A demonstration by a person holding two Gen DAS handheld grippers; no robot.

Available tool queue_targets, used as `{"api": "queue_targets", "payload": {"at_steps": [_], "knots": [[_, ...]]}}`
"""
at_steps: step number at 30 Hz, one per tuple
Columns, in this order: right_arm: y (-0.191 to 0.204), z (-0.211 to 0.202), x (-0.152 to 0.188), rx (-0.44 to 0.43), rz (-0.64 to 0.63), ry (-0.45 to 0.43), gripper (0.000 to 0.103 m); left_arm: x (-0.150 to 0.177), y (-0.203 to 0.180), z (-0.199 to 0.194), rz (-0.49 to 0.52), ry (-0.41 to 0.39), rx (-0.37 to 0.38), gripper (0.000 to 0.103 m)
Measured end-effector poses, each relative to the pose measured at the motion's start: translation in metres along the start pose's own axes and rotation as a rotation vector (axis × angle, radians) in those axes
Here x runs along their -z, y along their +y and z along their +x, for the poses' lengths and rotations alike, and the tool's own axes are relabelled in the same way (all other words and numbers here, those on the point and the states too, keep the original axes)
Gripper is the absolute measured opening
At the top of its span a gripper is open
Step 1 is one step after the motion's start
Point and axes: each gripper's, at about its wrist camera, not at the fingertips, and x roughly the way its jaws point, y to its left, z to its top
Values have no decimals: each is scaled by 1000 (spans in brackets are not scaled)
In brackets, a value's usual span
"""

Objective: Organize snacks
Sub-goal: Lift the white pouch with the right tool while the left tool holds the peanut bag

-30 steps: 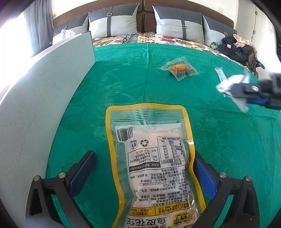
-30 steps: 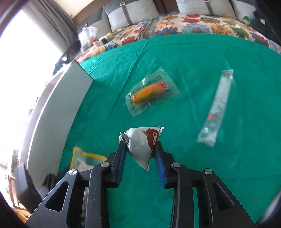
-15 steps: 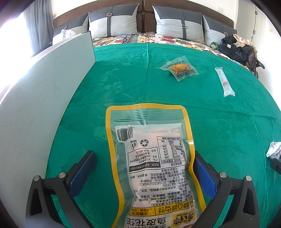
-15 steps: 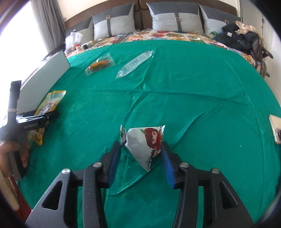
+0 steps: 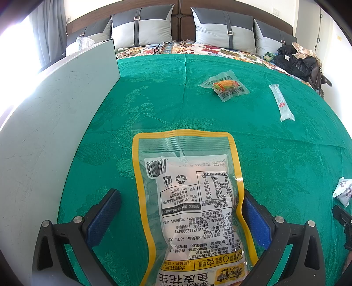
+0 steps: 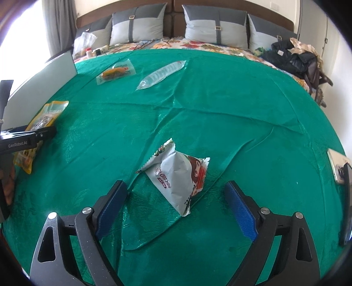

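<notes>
the right gripper [image 6: 176, 202] has just opened, leaving the white snack packet [image 6: 176, 176] on the green bedspread [image 6: 220, 110]; the left gripper [image 5: 182, 211], open, straddles the peanut bag [image 5: 189, 198] toward 9 o'clock.

Bedroom, daylit, bed as working surface.
Green embossed cover [image 5: 176, 105] spans the bed; grey pillows [image 5: 143, 28] line a dark wooden headboard [image 5: 180, 8]. White board [image 5: 44, 123] along left edge. Grey curtain [image 6: 61, 24], bright window beyond.
</notes>
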Motion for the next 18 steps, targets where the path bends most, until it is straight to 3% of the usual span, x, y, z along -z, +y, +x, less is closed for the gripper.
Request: {"api": "queue_targets", "payload": {"at_steps": [18], "knots": [[0,0,1,-2,0,1,94,0,0,0,-1,0,0,103]]}}
